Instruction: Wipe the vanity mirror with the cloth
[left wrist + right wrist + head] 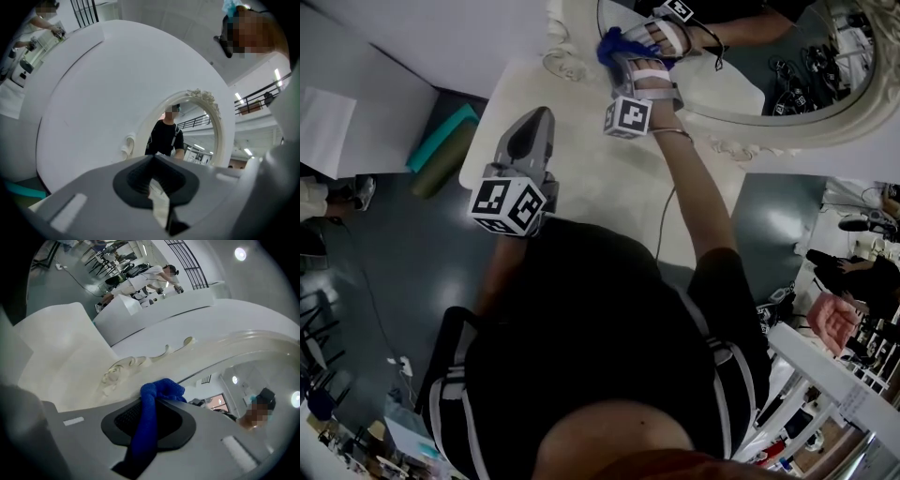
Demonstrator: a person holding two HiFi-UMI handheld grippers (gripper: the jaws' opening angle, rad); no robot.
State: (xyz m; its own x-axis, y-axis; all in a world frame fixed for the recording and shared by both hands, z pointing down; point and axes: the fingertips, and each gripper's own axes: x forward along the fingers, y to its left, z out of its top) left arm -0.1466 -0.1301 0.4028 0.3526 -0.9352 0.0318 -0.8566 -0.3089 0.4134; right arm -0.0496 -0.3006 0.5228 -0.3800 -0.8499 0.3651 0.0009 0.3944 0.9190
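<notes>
Right gripper (630,58) clamps the blue cloth (612,44) at the vanity mirror (797,66) rim — left gripper (540,116) jaws closed, empty.

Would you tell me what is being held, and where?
The right gripper pinches the blue cloth along a bunched fold; the left gripper holds nothing.

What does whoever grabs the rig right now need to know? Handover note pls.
Right gripper: shut on the blue cloth, held up at the mirror, at the edge of the glass by the ornate frame.
Left gripper: fingers together, nothing seen in them, idle over the white table.
Done: cloth picked up and brought to the mirror. The pictures don't show how much glass has been wiped.
Left: wipe across the glass.
</notes>
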